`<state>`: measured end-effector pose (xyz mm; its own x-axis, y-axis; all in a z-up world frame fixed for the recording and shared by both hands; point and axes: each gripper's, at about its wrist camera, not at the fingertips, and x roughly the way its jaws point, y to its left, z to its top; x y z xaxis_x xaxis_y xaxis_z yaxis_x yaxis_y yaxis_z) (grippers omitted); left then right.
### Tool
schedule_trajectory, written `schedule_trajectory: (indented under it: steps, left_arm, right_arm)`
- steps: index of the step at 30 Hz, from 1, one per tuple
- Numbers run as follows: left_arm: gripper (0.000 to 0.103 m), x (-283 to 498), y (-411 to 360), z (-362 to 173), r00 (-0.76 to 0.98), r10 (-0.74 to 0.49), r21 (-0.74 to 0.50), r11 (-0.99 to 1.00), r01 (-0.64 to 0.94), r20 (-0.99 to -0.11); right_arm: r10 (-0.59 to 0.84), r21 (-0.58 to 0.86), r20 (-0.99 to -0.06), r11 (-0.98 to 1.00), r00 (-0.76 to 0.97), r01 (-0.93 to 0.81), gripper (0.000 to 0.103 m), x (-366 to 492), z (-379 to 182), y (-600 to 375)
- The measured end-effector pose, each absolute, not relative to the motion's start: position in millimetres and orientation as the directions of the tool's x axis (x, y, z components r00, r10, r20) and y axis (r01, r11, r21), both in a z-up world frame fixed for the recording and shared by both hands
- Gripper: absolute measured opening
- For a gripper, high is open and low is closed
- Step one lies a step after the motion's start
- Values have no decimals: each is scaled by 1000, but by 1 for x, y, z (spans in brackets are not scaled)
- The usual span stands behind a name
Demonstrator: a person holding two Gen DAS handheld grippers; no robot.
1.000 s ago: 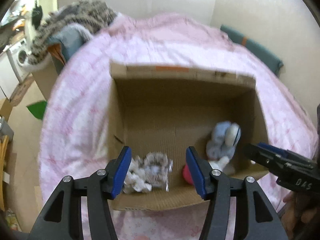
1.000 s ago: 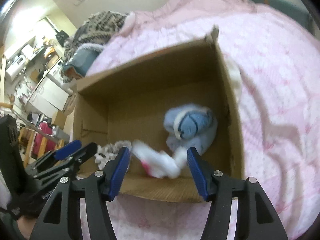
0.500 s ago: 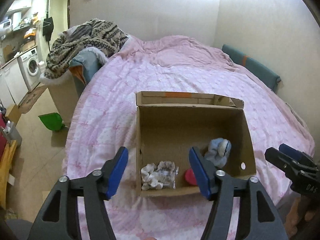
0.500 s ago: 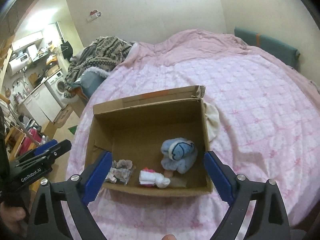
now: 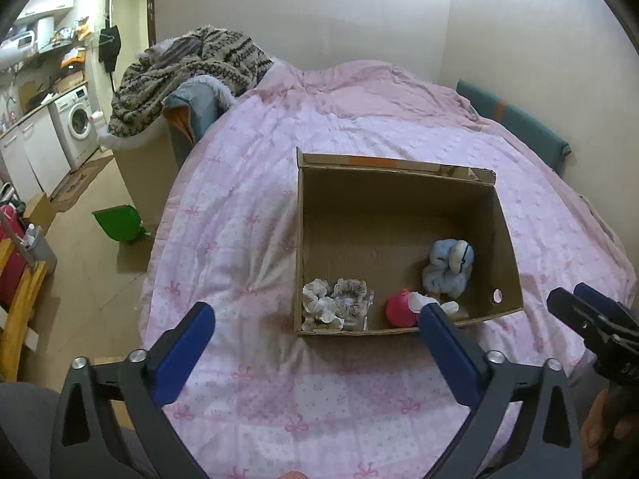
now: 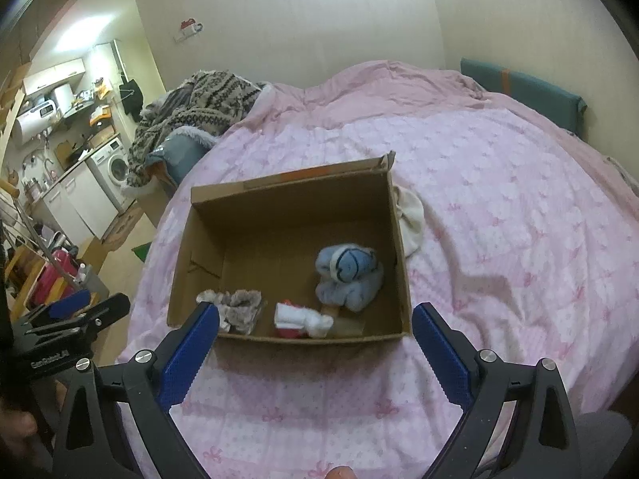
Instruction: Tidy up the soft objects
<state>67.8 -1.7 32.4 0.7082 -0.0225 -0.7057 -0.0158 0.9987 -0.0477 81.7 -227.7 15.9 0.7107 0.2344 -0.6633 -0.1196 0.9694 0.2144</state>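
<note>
An open cardboard box (image 5: 507, 239) (image 6: 401, 263) sits on the pink bed. Inside lie a blue plush toy (image 5: 449, 267) (image 6: 347, 275), a red and white soft item (image 5: 401, 309) (image 6: 299, 319) and a grey-white bundle of scrunchies (image 5: 335, 307) (image 6: 235, 307). My left gripper (image 5: 315, 315) is open and empty, held back above the bed in front of the box. My right gripper (image 6: 315, 315) is open and empty, also in front of the box. A cream cloth (image 6: 411, 221) lies on the bed against the box's right side.
The pink quilted bed (image 5: 247, 215) fills the view. A patterned blanket heap (image 5: 191, 68) lies on a bin at the bed's far left. A green dustpan (image 5: 118, 223) and a washing machine (image 5: 78, 127) stand on the floor at left. A teal cushion (image 5: 515, 123) lies by the wall.
Both grippers have pulled up and back from inside the box and opened wider. The red and white item now lies in the box.
</note>
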Motion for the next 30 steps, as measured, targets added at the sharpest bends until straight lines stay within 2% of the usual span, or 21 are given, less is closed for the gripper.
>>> schedule_trajectory:
  steps: [4, 15, 30]
  left_arm:
    - [102, 67, -2, 24, 701, -61, -95, 995, -9, -711]
    - [102, 73, -7, 14, 678, -45, -73, 997, -13, -734]
    - [102, 69, -10, 17, 692, -67, -84, 996, 9, -719]
  right_arm:
    - [222, 221, -683, 971, 696, -93, 103, 85, 6, -229]
    - [182, 174, -703, 981, 687, -82, 103, 91, -5, -226]
    - [170, 147, -714, 985, 680, -91, 103, 92, -8, -220]
